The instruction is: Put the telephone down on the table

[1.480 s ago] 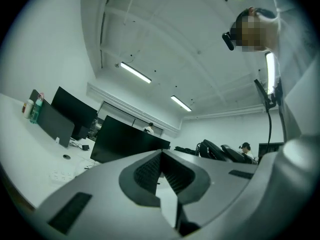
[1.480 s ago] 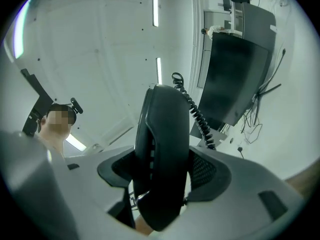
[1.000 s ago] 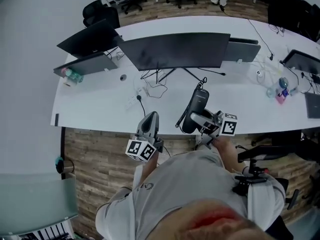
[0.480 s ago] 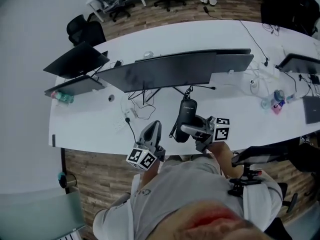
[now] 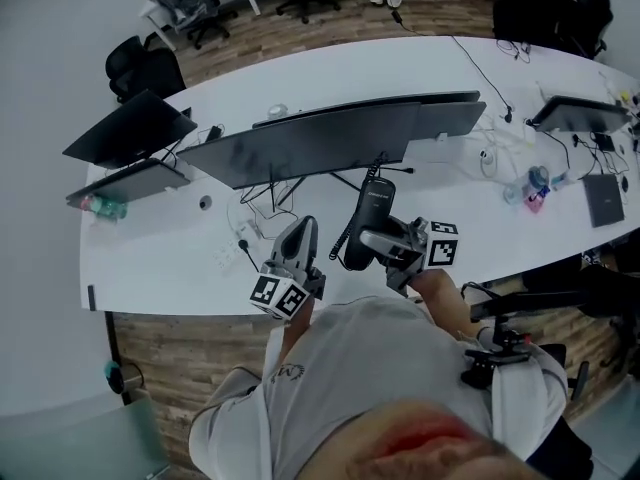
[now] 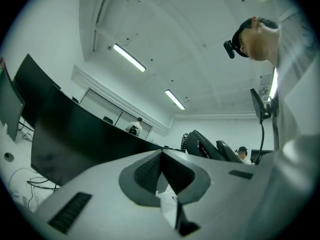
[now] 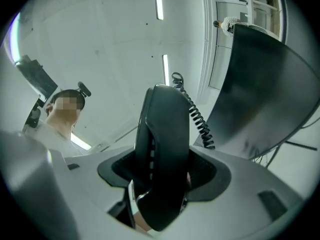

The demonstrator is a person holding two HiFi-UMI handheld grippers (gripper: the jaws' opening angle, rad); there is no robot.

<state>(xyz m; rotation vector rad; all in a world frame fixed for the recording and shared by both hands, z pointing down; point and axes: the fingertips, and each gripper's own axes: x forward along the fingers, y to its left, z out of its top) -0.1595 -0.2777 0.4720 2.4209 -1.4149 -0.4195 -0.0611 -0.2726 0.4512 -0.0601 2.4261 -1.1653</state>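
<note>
My right gripper (image 5: 383, 244) is shut on a black telephone (image 5: 366, 220) with a coiled cord, and holds it upright over the white table (image 5: 170, 263) near its front edge, just in front of the wide monitor. In the right gripper view the telephone (image 7: 165, 144) stands on end between the jaws of the right gripper (image 7: 161, 181), and its coiled cord (image 7: 197, 116) trails off to the right. The left gripper (image 5: 297, 250) hangs to the left of the phone, shut with nothing in it. Past the left gripper (image 6: 161, 160), the left gripper view shows the telephone (image 6: 204, 145).
A wide dark monitor (image 5: 320, 138) stands just behind the phone, with loose cables (image 5: 258, 208) at its foot. Two more dark screens (image 5: 125, 133) and a bottle (image 5: 98, 206) sit at the left. A laptop (image 5: 575, 115) and small items (image 5: 530, 183) lie at the right.
Both grippers have moved a little farther over the table toward the monitor, the phone still held in the right one. The head camera has shifted, so the desk sits lower right.
</note>
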